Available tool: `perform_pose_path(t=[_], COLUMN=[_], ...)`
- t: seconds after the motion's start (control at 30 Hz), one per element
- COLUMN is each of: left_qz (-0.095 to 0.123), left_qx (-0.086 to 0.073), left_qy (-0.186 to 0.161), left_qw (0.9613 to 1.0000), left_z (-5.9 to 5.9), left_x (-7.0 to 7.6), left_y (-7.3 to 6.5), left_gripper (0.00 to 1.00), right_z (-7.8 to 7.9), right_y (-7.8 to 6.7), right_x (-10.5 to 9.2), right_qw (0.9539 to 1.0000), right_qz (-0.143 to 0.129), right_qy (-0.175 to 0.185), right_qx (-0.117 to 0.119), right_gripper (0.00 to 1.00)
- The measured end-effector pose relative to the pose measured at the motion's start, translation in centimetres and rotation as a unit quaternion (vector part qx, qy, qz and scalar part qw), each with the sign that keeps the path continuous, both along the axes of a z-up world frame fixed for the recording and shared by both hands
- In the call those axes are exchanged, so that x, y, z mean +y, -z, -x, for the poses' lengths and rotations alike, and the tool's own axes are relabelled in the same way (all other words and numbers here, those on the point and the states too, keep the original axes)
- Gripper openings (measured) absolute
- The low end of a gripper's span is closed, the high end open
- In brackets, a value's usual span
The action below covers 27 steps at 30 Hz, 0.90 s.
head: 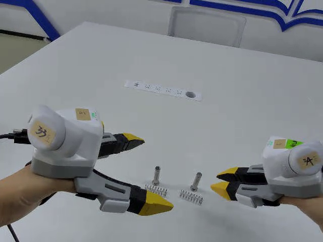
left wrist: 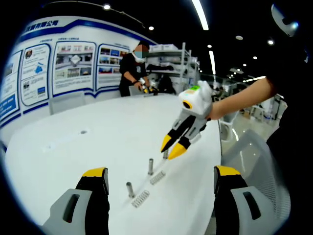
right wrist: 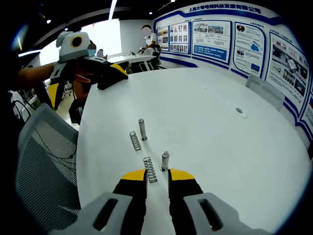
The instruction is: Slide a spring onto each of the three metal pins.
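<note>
Left gripper (head: 151, 172) wide open, right gripper (head: 219, 182) barely parted, both empty; a clumsy grab at either spring (head: 191, 196) could topple 1 of 2 upright pins (head: 196, 180).

Fig. Item count at the bench, as I read it off my feeds.

- Metal pins: 2, i.e. left pin (head: 156, 175) and right pin (head: 196, 180).
- Springs: 2, i.e. left spring (head: 156, 190) and right spring (head: 191, 196).
- Grippers: 2, i.e. left gripper (right wrist: 89, 87) and right gripper (head: 215, 181).
- Table (head: 101, 65): 1.
- Socket strip (head: 162, 89): 1, w/ 1 round hole.
- Chairs: 2, i.e. white chair (head: 207, 25) and mesh chair (right wrist: 44, 166).
- Person (left wrist: 133, 68) in the bkgd of the left gripper view: I count 1.
</note>
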<state>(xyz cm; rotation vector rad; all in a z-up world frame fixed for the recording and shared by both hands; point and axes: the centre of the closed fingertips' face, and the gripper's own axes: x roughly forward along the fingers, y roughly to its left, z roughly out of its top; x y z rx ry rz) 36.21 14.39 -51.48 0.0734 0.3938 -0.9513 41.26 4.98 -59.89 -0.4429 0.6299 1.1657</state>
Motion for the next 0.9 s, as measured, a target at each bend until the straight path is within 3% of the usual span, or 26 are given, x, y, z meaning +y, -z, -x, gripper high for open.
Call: perform_pose_path(t=[0.1, 0.17, 0.3, 0.9], left_qz=[0.002, 0.002, 0.000, -0.003], left_qx=[-0.001, -0.001, 0.002, 0.021], left_qy=[-0.004, -0.007, -0.009, -0.029], left_qw=[1.0000, 1.0000, 1.0000, 0.9994], left_z=[-0.2, -0.3, -0.3, -0.2], left_x=[0.3, 0.4, 0.6, 2.1], left_y=[-0.1, 0.0, 0.1, 1.4], left_gripper=[0.90, 0.90, 0.90, 0.89], right_z=[0.7, 0.7, 1.0, 0.3], right_y=[1.1, 2.3, 3.6, 6.3], right_x=[0.5, 0.1, 0.9, 1.4], right_qw=[0.9996, 0.9975, 0.9977, 0.9954], right_qz=[0.018, 0.058, 0.055, 0.084], right_qy=[-0.021, -0.038, -0.040, -0.043], right_qx=[0.003, -0.015, 0.001, 0.014], right_gripper=[0.18, 0.18, 0.18, 0.18])
